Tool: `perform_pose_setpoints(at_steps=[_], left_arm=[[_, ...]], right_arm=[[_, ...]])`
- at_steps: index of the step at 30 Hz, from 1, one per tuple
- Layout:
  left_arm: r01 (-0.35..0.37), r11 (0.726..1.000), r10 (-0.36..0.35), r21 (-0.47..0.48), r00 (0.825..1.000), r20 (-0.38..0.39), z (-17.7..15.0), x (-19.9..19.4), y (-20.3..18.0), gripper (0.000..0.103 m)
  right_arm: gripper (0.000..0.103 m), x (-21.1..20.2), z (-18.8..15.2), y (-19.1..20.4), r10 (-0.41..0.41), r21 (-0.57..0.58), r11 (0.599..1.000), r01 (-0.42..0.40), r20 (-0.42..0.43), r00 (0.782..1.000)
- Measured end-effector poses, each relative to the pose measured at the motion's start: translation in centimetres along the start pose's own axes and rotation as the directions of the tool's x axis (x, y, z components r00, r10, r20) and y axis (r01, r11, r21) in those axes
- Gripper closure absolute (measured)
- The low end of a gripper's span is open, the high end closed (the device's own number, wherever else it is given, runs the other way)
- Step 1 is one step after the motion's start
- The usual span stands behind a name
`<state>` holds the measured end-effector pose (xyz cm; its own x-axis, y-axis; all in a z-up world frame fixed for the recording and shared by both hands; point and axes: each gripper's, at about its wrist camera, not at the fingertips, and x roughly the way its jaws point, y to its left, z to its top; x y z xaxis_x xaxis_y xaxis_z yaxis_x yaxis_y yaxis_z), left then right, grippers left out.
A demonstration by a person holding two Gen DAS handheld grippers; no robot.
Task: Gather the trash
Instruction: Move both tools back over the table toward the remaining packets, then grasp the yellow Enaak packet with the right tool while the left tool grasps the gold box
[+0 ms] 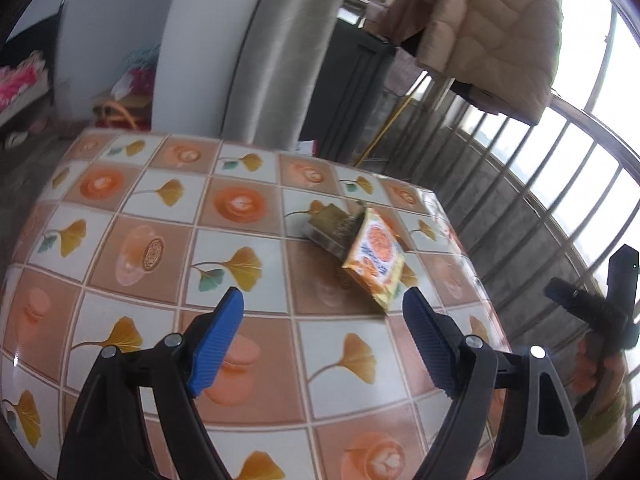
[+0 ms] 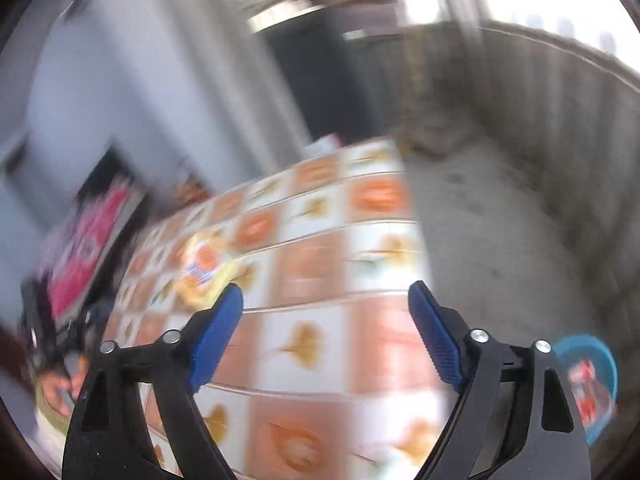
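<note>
A yellow and orange snack wrapper (image 1: 374, 258) lies on the patterned table (image 1: 160, 240), leaning on a dark green wrapper (image 1: 332, 226) behind it. My left gripper (image 1: 322, 316) is open and empty, just short of the yellow wrapper, which sits ahead near the right fingertip. My right gripper (image 2: 326, 312) is open and empty above the table's right part; its view is blurred. The yellow wrapper (image 2: 202, 268) shows left of its left finger. The other gripper shows at the right edge of the left wrist view (image 1: 600, 308).
A blue bin (image 2: 588, 384) holding red and white trash stands on the floor to the right of the table (image 2: 320, 260). A concrete floor (image 2: 500, 240), railing (image 1: 560, 184) and hanging coat (image 1: 492, 28) lie beyond the table's far right edge. A curtain (image 1: 280, 52) hangs behind.
</note>
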<state>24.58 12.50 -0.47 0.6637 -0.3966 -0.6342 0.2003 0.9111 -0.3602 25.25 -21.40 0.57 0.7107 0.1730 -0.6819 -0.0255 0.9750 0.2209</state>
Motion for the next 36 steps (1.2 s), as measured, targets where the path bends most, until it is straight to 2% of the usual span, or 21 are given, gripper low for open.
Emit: perform_pose_setpoints(at_steps=[3, 5, 9, 11, 13, 14, 15, 16, 17, 20, 26, 28, 29, 33, 34, 36], left_arm=[[-0.004, 1.000, 0.004, -0.018, 1.000, -0.024, 0.5, 1.0, 0.8, 0.024], [0.006, 0.999, -0.008, -0.041, 0.999, -0.049, 1.1, 1.9, 1.4, 0.024], [0.005, 0.995, -0.014, -0.102, 0.997, -0.080, 2.6, 3.2, 2.8, 0.024], [0.011, 0.994, -0.020, -0.111, 0.997, -0.081, 3.2, 3.5, 3.0, 0.028], [0.011, 0.994, -0.020, -0.112, 0.996, -0.086, 3.6, 4.0, 3.3, 0.031], [0.010, 0.994, -0.020, -0.112, 0.996, -0.090, 3.8, 4.3, 3.4, 0.033], [0.011, 0.993, -0.022, -0.114, 0.995, -0.100, 3.9, 4.7, 3.5, 0.034], [0.014, 0.993, -0.027, -0.118, 0.994, -0.110, 4.0, 5.2, 3.5, 0.035], [0.018, 0.992, -0.033, -0.121, 0.993, -0.116, 4.1, 5.6, 3.5, 0.036], [0.026, 0.992, -0.043, -0.126, 0.991, -0.131, 4.7, 6.9, 3.2, 0.036], [0.044, 0.992, -0.065, -0.118, 0.982, -0.180, 6.8, 10.7, 1.3, 0.036], [0.024, 0.993, -0.047, -0.120, 0.979, -0.198, 7.3, 12.0, 0.5, 0.036], [0.013, 0.992, -0.039, -0.123, 0.977, -0.210, 7.5, 12.9, 0.0, 0.031], [-0.107, 0.987, 0.068, -0.122, 0.955, -0.290, 7.5, 16.4, -1.7, 0.024], [-0.177, 0.977, 0.131, -0.122, 0.939, -0.318, 7.3, 17.4, -2.2, 0.024], [-0.218, 0.966, 0.160, -0.143, 0.929, -0.335, 7.1, 18.5, -2.8, 0.022]], right_arm=[[0.017, 5.2, 1.1, 4.8, 0.065, -0.126, 0.990, -0.069, -0.039, 0.997], [0.017, 9.0, 1.9, 6.6, 0.107, -0.155, 0.981, -0.119, -0.084, 0.991], [0.018, 14.2, 3.3, 8.2, 0.080, -0.209, 0.972, -0.106, -0.130, 0.988], [0.024, 16.8, 4.2, 7.9, 0.084, -0.196, 0.974, -0.114, -0.157, 0.984], [0.031, 16.8, 5.0, 7.5, 0.102, -0.150, 0.980, -0.131, -0.186, 0.977], [0.039, 17.9, 5.2, 6.9, 0.120, -0.110, 0.983, -0.146, -0.218, 0.969], [0.050, 18.0, 5.2, 6.4, 0.129, -0.092, 0.984, -0.155, -0.238, 0.963], [0.054, 18.1, 5.2, 5.9, 0.149, -0.078, 0.982, -0.173, -0.249, 0.957], [0.063, 17.8, 5.0, 5.8, 0.179, -0.070, 0.977, -0.202, -0.249, 0.952], [0.091, 17.0, 4.6, 6.3, 0.157, -0.109, 0.976, -0.188, -0.241, 0.958], [0.097, 14.6, 2.9, 5.5, 0.097, -0.122, 0.984, -0.128, -0.231, 0.968], [0.097, 13.2, 2.0, 4.5, 0.074, -0.109, 0.989, -0.101, -0.226, 0.971], [0.097, 12.4, 1.4, 4.0, 0.056, -0.106, 0.991, -0.081, -0.222, 0.973], [0.097, 9.4, -1.0, 2.2, -0.013, -0.099, 0.995, -0.006, -0.191, 0.981], [0.097, 8.7, -1.4, 1.7, -0.016, -0.088, 0.996, 0.000, -0.185, 0.983], [0.097, 7.2, -2.6, 0.6, -0.026, -0.053, 0.998, 0.018, -0.171, 0.985]])
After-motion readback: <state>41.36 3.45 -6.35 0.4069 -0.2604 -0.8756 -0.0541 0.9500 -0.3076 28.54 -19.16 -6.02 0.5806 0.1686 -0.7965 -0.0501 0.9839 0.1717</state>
